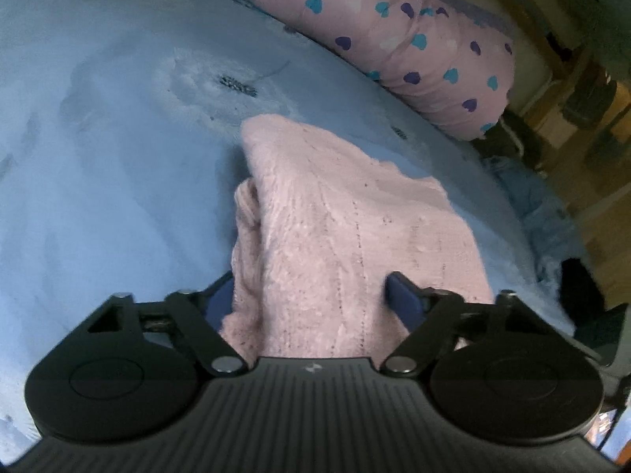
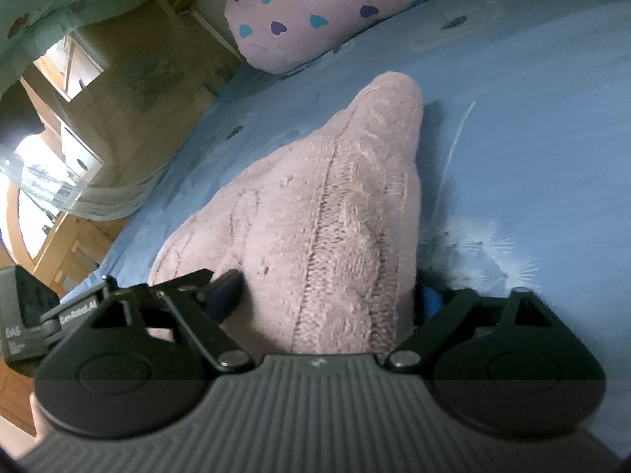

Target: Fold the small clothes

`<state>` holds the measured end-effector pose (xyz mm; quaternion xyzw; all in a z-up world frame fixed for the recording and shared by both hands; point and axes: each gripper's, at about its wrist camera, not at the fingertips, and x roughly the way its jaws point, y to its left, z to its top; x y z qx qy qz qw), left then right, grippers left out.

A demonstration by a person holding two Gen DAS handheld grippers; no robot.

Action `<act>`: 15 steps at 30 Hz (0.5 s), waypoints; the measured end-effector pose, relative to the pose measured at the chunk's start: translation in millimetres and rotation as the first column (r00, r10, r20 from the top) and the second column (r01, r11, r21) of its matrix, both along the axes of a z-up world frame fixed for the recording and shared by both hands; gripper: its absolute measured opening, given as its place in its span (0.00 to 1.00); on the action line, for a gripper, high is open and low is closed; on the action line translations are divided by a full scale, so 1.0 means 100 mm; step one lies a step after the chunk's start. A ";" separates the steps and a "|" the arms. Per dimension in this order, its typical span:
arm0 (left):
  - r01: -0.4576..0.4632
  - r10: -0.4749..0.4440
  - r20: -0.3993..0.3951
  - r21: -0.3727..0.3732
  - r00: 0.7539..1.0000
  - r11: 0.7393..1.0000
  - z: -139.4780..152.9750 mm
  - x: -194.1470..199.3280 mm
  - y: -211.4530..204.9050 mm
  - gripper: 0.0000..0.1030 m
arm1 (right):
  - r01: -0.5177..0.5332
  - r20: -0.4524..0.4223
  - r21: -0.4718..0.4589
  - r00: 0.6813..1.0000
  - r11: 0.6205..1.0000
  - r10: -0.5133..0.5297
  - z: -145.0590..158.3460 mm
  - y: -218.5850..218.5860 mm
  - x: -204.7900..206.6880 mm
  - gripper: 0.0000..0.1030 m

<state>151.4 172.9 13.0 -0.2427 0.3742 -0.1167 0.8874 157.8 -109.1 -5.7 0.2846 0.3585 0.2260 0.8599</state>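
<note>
Left gripper & right gripper: jaws wide apart, pink knit sweater between, on blue bedsheet. Label "GenRobot.AI".

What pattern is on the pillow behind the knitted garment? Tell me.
Pink with purple, teal and white hearts; the pillow shows best in the left wrist view.

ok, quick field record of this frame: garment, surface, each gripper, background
garment: pink knit sweater, bunched, near end between both grippers' fingers
surface: blue bedsheet
left gripper: wide apart, knit fills the gap; pad contact unclear
right gripper: same, knit fills the gap; pad contact unclear
background: pink heart-print pillow beyond the sweater
</note>
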 end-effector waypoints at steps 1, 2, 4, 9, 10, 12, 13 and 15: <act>0.006 -0.006 0.002 -0.014 1.000 1.000 0.00 0.00 0.00 0.72 | 0.005 -0.010 0.014 1.000 1.000 -0.005 0.00 0.00 0.01 0.72; 0.007 -0.007 0.006 -0.025 1.000 1.000 0.00 0.00 0.00 0.68 | 0.011 -0.017 0.030 1.000 1.000 -0.010 0.01 -0.01 0.02 0.65; 0.010 -0.010 0.010 -0.040 1.000 0.999 0.02 -0.02 0.00 0.63 | 0.016 -0.021 0.050 1.000 0.999 -0.015 0.02 -0.05 0.00 0.58; 0.010 -0.009 0.007 -0.112 1.000 0.994 0.10 -0.09 0.07 0.57 | 0.051 -0.053 0.135 0.998 0.990 -0.044 0.11 -0.16 -0.10 0.51; 0.015 -0.015 0.001 -0.129 1.000 0.992 0.12 -0.11 0.07 0.56 | 0.055 -0.059 0.159 0.997 0.986 -0.047 0.14 -0.19 -0.12 0.50; 0.026 -0.028 -0.011 -0.154 1.000 0.988 0.14 -0.17 0.07 0.56 | 0.052 -0.059 0.183 0.997 0.982 -0.042 0.22 -0.22 -0.17 0.50; 0.032 -0.035 -0.015 -0.160 0.999 0.987 0.16 -0.20 0.05 0.56 | 0.051 -0.060 0.188 0.997 0.981 -0.040 0.26 -0.23 -0.20 0.49; 0.055 -0.060 -0.025 -0.171 0.998 0.984 0.20 -0.28 -0.02 0.56 | 0.048 -0.058 0.188 0.998 0.981 -0.037 0.35 -0.25 -0.28 0.49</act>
